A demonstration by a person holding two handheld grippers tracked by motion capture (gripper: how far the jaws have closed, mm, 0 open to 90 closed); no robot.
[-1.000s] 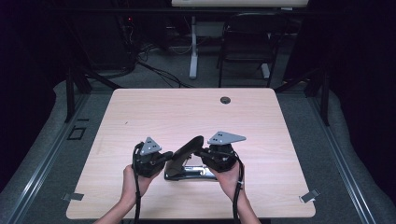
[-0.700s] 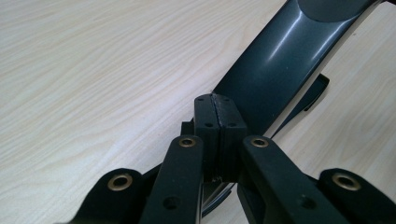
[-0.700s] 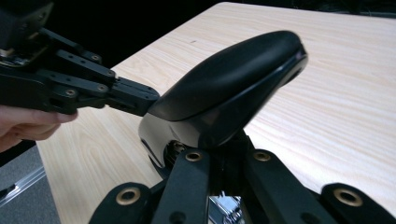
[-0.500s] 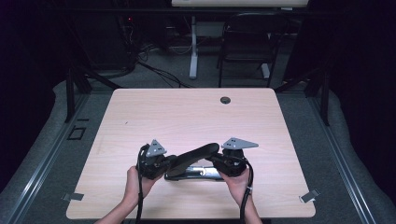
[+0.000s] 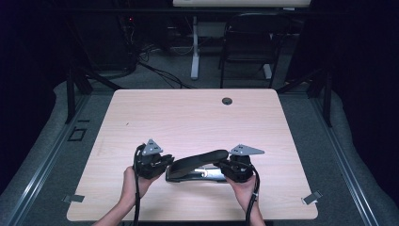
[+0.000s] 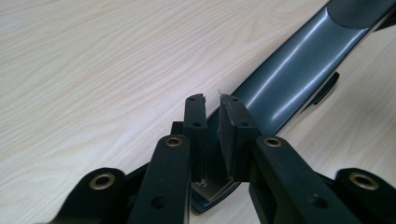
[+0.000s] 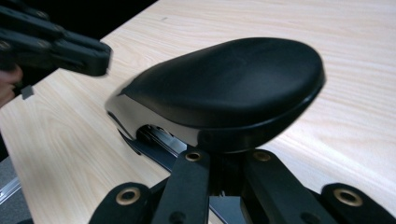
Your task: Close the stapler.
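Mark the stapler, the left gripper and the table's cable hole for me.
stapler (image 5: 197, 162): high view, on its black top arm.
left gripper (image 6: 212, 109): left gripper view, between the fingertips gripping the stapler's end.
cable hole (image 5: 227, 100): high view, on the dark grommet near the table's far edge.

Both grippers are black: the left gripper (image 5: 162, 162) and the right gripper (image 5: 225, 165) each carry a grey three-cornered plate on top and trail a black cable toward 6 o'clock. Their linkage arms hold brass-ringed pivots and small screw holes, and the fingers (image 6: 232, 133) are flat black blocks with dark pads. The forearms are bare, with no sleeves.
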